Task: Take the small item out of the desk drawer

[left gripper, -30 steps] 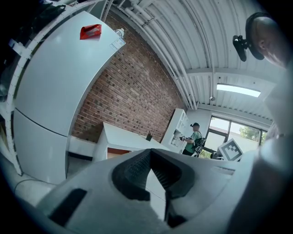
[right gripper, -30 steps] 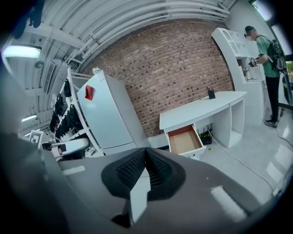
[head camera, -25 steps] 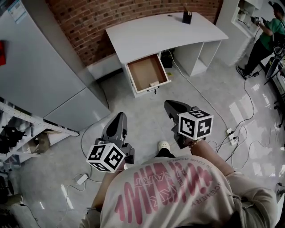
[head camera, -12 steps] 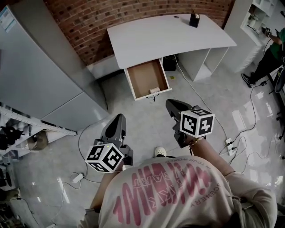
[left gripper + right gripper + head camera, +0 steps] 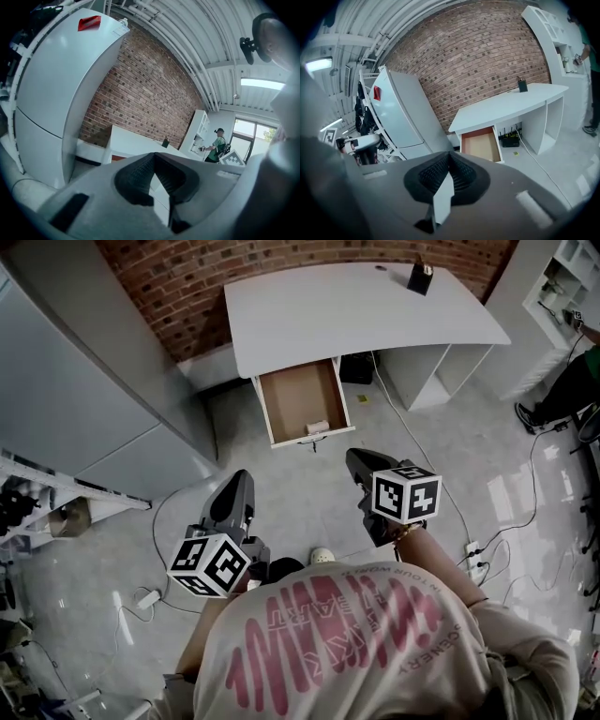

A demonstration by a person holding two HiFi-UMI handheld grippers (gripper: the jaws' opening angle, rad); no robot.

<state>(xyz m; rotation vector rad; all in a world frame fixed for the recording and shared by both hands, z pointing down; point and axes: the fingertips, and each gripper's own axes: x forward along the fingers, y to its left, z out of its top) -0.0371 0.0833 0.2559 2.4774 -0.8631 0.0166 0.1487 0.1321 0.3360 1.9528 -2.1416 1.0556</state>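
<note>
Desk: white, stands by the brick wall.
Drawer: pulled out, open on top.
Small item: pale, lies inside the drawer at its front end, close to the front wall.
Left gripper: jaws closed together, holds nothing. It hangs over the floor. The small item is ahead and to its right, well apart.
Right gripper: jaws closed together, holds nothing. The small item is ahead and a bit to its left, near but not touching.
</note>
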